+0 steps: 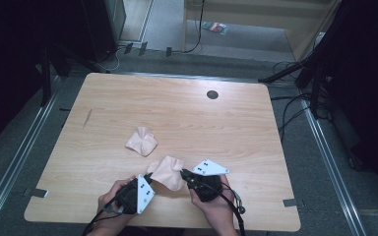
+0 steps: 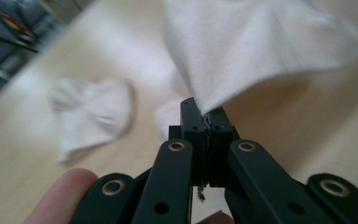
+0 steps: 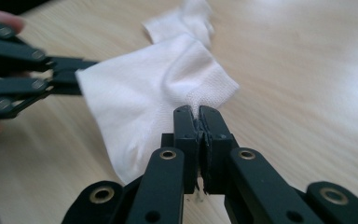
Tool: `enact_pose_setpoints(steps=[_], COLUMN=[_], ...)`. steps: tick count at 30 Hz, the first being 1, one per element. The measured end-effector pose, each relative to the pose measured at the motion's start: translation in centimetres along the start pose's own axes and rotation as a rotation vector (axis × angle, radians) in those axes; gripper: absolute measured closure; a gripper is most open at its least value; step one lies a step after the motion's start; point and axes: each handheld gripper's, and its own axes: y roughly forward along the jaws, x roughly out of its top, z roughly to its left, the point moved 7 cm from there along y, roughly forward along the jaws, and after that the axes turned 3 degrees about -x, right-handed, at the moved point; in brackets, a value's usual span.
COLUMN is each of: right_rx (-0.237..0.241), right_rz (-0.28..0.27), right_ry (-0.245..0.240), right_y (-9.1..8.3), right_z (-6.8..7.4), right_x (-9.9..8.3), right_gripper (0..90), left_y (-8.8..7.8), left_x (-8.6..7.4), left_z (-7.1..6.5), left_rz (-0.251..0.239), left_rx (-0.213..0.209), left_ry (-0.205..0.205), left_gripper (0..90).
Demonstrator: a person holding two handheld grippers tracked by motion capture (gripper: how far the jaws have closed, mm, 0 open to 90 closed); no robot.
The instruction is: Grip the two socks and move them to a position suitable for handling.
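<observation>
Both tools are fully closed on one piece of fabric. The left gripper (image 1: 148, 178) pinches one edge of the pale cloth (image 1: 169, 171) between its jaws; the right gripper (image 1: 184, 175) pinches the opposite edge. In the left gripper view, the cloth (image 2: 256, 46) rises directly from the tips of the left gripper (image 2: 204, 114). In the right gripper view, it spreads ahead and left of the right gripper (image 3: 199, 114) toward the other tool.

Position: the cloth hangs between the two tools, just above the table (image 1: 246, 137), at the edge nearest the person.

Orientation: its long axis runs from one tool to the other. The slack part bulges away from the jaws.

Risk: each grip takes only a narrow margin of fabric. Pulling the tools apart too quickly would likely draw an edge out of one grip, and the cloth would then drop, crumpled.

Farther out, beyond the left tool, a second cloth (image 1: 141, 140) lies bunched on the table, well apart from the held one.
</observation>
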Motion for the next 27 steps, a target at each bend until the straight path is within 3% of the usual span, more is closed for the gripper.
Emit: enact_pose_setpoints(steps=[3, 4, 5, 6, 8, 9, 11, 12, 13, 15, 16, 17, 18, 19, 20, 21, 24, 27], right_rx=[-0.018, -0.041, -0.041, -0.047, -0.046, -0.044, -0.034, -0.052, -0.052, -0.076, -0.108, -0.108, -0.118, -0.118, -0.126, -0.126, -0.159, -0.158], right_rz=[0.054, 0.079, 0.079, 0.102, 0.106, 0.107, 0.098, 0.079, 0.079, 0.061, 0.046, 0.046, 0.043, 0.043, 0.069, 0.069, 0.111, 0.144], right_ry=[-0.002, -0.022, -0.022, -0.036, -0.03, -0.027, -0.009, 0.009, 0.009, 0.033, 0.077, 0.077, 0.125, 0.125, 0.152, 0.152, 0.158, 0.153], right_y=[0.5, 0.7, 0.7, 0.8, 0.8, 0.8, 0.7, 0.5, 0.5, 0.2, -0.3, -0.3, -0.5, -0.5, -0.5, -0.5, 0.0, 0.6], right_z=[-1.0, -1.4, -1.4, -1.9, -2.1, -2.3, -2.8, -3.3, -3.3, -3.7, -4.3, -4.3, -4.6, -4.6, -4.7, -4.7, -4.4, -3.9], right_x=[-0.9, -1.3, -1.3, -1.6, -1.7, -1.7, -1.8, -1.7, -1.7, -1.5, -1.4, -1.4, -1.5, -1.5, -2.1, -2.1, -2.9, -3.5], right_gripper=[88.0, 87.9, 87.9, 87.7, 87.5, 87.0, 80.7, 63.9, 63.9, 59.5, 57.3, 57.3, 57.4, 57.4, 57.5, 57.5, 56.4, 55.4], left_y=[0.5, 0.5, 0.5, 0.3, 0.3, 0.2, 0.1, 0.0, 0.0, 0.3, 0.9, 0.9, 1.7, 1.7, 2.6, 2.6, 3.4, 3.8], left_x=[-0.1, 0.1, 0.1, 0.1, 0.1, 0.1, 0.2, 0.2, 0.2, 0.0, -0.7, -0.7, -1.3, -1.3, -1.7, -1.7, -2.0, -2.0], left_z=[-0.8, -0.8, -0.8, -0.6, -0.5, -0.2, 0.5, 1.5, 1.5, 2.9, 4.6, 4.6, 5.8, 5.8, 6.6, 6.6, 7.3, 7.4], left_rz=[0.004, -0.03, -0.03, -0.069, -0.079, -0.095, -0.134, -0.165, -0.165, -0.177, -0.154, -0.154, -0.125, -0.125, -0.101, -0.101, -0.076, -0.062], left_rx=[-0.073, -0.106, -0.106, -0.165, -0.179, -0.21, -0.261, -0.295, -0.295, -0.286, -0.239, -0.239, -0.205, -0.205, -0.18, -0.18, -0.172, -0.179], left_ry=[-0.015, -0.047, -0.047, -0.068, -0.077, -0.098, -0.174, -0.26, -0.26, -0.363, -0.461, -0.461, -0.552, -0.552, -0.613, -0.613, -0.683, -0.693], left_gripper=[87.8, 77.0, 71.9, 66.8, 62.4, 59.5, 56.1, 53.3, 51.9, 50.6, 49.2, 49.3, 49.5, 49.8, 50.2, 50.4, 51.8, 55.1])
